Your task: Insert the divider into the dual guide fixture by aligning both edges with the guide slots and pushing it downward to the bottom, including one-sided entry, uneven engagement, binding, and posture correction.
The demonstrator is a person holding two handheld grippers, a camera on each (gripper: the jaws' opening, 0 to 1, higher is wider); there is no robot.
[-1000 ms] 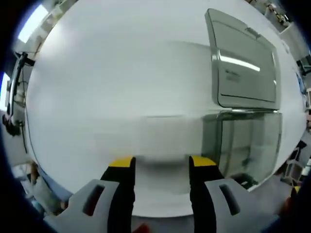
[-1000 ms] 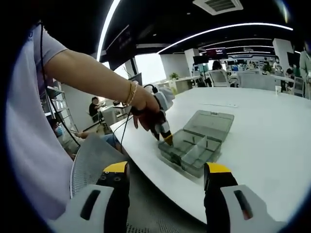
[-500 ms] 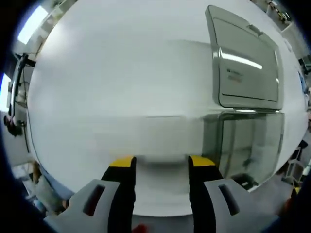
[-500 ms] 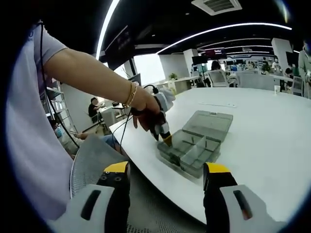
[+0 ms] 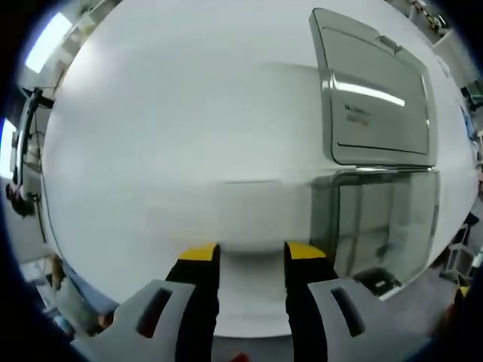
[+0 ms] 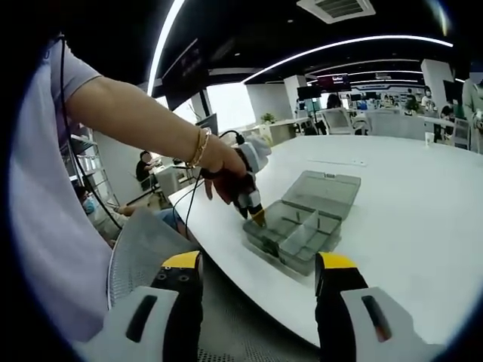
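Divider (image 5: 249, 215), a clear and nearly invisible plate, lies flat on the white table (image 5: 151, 113) directly ahead of the left tongs (image 5: 251, 251), its near edge just between their yellow tips; judged from the blur, its long axis runs across the jaws. The left tongs stand partly open and grip nothing, though the gap looks narrow enough that a closing on the plate's edge is the likely next step. Fixture, a translucent compartment box (image 5: 381, 226) with its lid (image 5: 373, 98) folded back, sits beside the plate, to the side of these tongs. In the right gripper view the right tongs (image 6: 256, 262) hang wide open and empty off the table's edge, well apart from the box (image 6: 298, 230), so the left hand is much the nearer.
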